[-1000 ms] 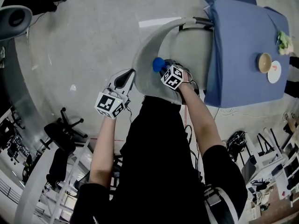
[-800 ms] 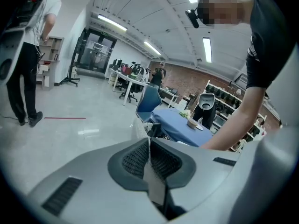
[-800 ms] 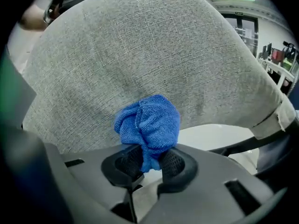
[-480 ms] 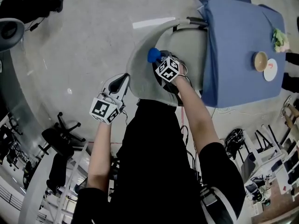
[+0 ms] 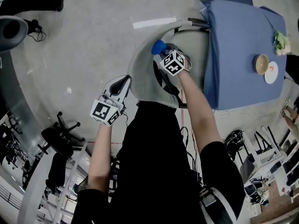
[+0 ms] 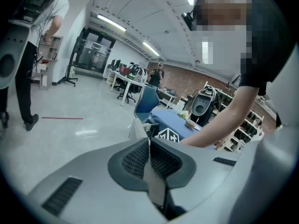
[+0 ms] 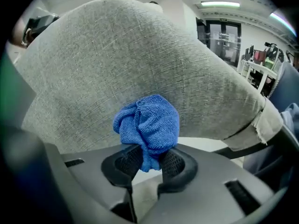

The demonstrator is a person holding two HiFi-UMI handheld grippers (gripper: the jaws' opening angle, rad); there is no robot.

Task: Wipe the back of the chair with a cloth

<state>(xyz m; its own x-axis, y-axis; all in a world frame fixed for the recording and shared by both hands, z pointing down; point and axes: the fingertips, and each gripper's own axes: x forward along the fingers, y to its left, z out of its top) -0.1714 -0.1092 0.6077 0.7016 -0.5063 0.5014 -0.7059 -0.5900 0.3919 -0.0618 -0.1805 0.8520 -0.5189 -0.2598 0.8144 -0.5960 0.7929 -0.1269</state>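
A grey fabric chair back (image 5: 145, 64) curves in front of me in the head view, and it fills the right gripper view as the same chair back (image 7: 140, 64). My right gripper (image 5: 164, 55) is shut on a bunched blue cloth (image 5: 158, 46), pressed against the inner face of the backrest near its top. The cloth (image 7: 148, 125) bulges out beyond the jaws of the right gripper (image 7: 147, 160). My left gripper (image 5: 120, 83) hangs just left of the chair's outer edge. In the left gripper view its jaws are shut with nothing between them, the left gripper (image 6: 149, 155) pointing across the room.
A table under a blue cover (image 5: 243, 45) stands just right of the chair, with a bowl (image 5: 262, 63) and a plate (image 5: 272, 72) on it. Office chairs (image 5: 60, 134) and racks crowd the lower left. A person (image 6: 32, 55) stands far left in the left gripper view.
My right gripper has carried the cloth up along the backrest toward its top edge. The left gripper has stayed about where it was.
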